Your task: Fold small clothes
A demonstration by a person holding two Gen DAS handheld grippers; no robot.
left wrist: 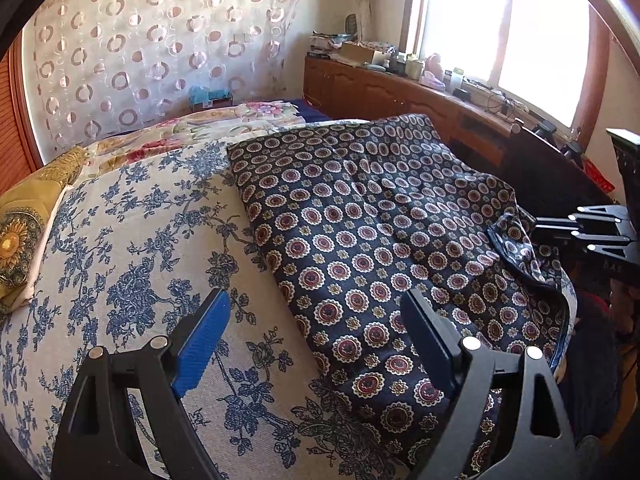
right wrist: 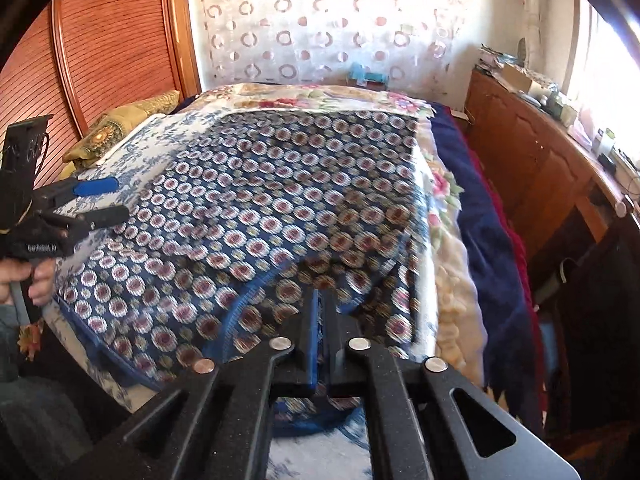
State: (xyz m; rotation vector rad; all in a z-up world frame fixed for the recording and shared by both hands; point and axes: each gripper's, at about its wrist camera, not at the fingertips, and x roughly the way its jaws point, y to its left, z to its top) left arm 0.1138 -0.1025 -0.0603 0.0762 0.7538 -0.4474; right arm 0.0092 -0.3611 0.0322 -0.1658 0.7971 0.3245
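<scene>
A dark navy garment (left wrist: 360,220) printed with red-and-cream medallions lies spread on a bed covered by a blue-flowered white sheet (left wrist: 140,240). My left gripper (left wrist: 316,296) hovers open over the garment's left edge, with nothing between its blue pads (left wrist: 204,336). In the right wrist view the same garment (right wrist: 260,184) fills the bed, and my right gripper (right wrist: 320,296) is shut on a raised fold of its near, blue-hemmed edge. Patterned cloth shows between the fingers. The left gripper (right wrist: 120,199) appears at the far left, held by a hand (right wrist: 36,276). The right gripper (left wrist: 538,228) shows at the garment's right edge.
A yellow sunflower pillow (left wrist: 24,232) lies at the bed's left, with a floral blanket (left wrist: 240,120) behind the garment. A wooden cabinet (left wrist: 380,88) with clutter stands under a bright window (left wrist: 500,20). A navy blanket (right wrist: 488,220) hangs off the bed's right side. Louvred wooden doors (right wrist: 100,40) are at the left.
</scene>
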